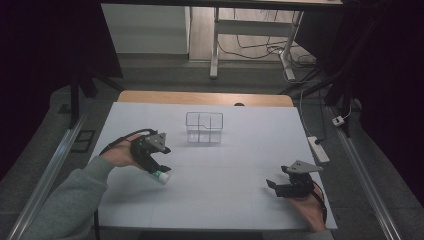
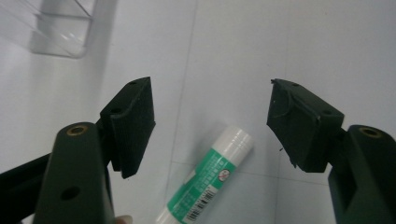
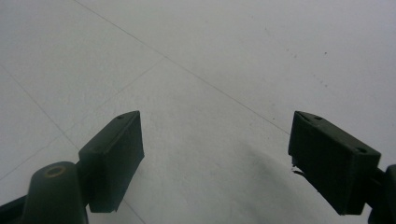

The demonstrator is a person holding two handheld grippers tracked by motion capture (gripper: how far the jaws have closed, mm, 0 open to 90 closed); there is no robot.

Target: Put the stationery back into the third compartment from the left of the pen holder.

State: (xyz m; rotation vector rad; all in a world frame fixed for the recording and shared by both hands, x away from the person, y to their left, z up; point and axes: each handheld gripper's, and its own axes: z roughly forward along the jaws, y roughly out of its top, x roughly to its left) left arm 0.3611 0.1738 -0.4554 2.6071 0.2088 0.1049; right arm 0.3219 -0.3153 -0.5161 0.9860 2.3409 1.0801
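White-covered tabletop (image 1: 225,200), clear plastic divided box (image 1: 204,128) near its far edge. Left gripper (image 1: 161,171) hovers spread wide over the green-and-white glue stick (image 2: 205,183) lying toward the left edge. Right gripper (image 1: 271,185) sits gaping, empty, near the front-right corner.

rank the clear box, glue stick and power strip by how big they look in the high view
1. clear box
2. power strip, though it lies off the table, so true size is unsure
3. glue stick, partly hidden under the left claw
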